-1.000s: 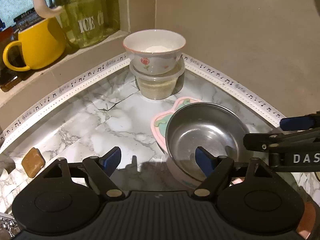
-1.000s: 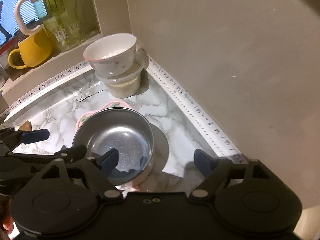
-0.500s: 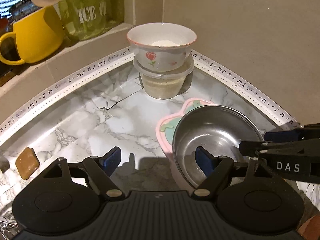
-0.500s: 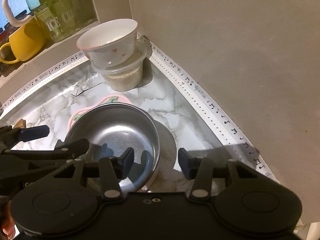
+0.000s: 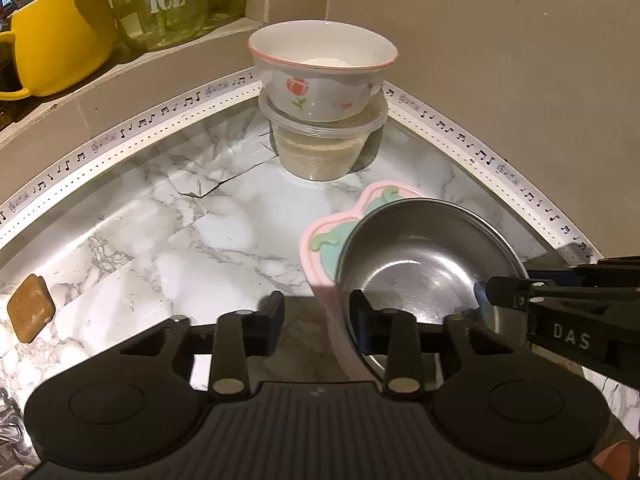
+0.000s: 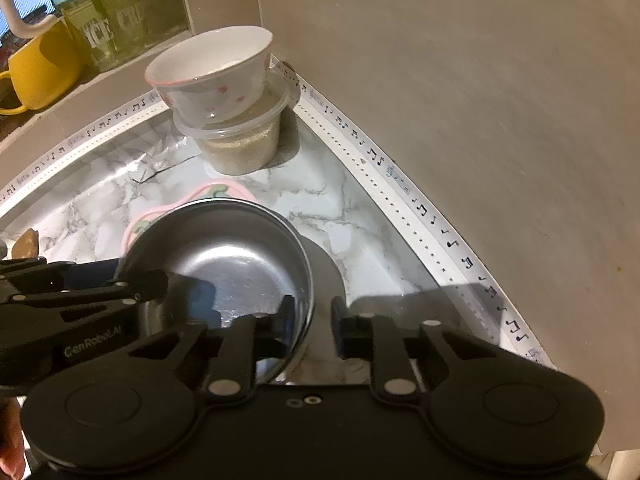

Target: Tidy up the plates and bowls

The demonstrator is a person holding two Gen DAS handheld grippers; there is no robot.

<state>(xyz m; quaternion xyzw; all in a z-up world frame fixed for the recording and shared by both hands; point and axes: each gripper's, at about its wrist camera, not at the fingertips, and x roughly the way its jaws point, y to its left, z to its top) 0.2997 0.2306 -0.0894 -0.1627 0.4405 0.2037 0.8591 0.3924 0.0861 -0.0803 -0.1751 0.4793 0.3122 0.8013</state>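
My left gripper (image 5: 316, 318) straddles the near rim of the steel bowl (image 5: 424, 256): one finger stands inside the bowl and the other outside, with the rim and the pink wall below it between them. A gap shows beside the outer finger, so I cannot tell whether the left fingers press the rim or only stand around it.

My right gripper (image 6: 312, 320) is at the opposite rim of the same bowl (image 6: 224, 256). Its fingers are narrow apart, one inside the bowl and one just outside, and they appear closed on the thin steel edge.

The steel bowl sits on a pink plate (image 5: 320, 240) with green shapes, which shows past the far side of the bowl, ahead of both pairs of fingers. Both lie on the marble counter (image 5: 180, 232).

Further ahead of my fingers, in the corner, a white bowl with a rose (image 5: 320, 76) stands on a clear plastic container (image 5: 324, 148) holding something grainy. Between this stack and the pink plate there is a band of bare marble.

To the outside of my right fingers, the wall (image 6: 480, 120) and the music-note strip (image 6: 400, 184) run near. To the outside of my left fingers, the counter is open up to a small brown block (image 5: 30, 306).
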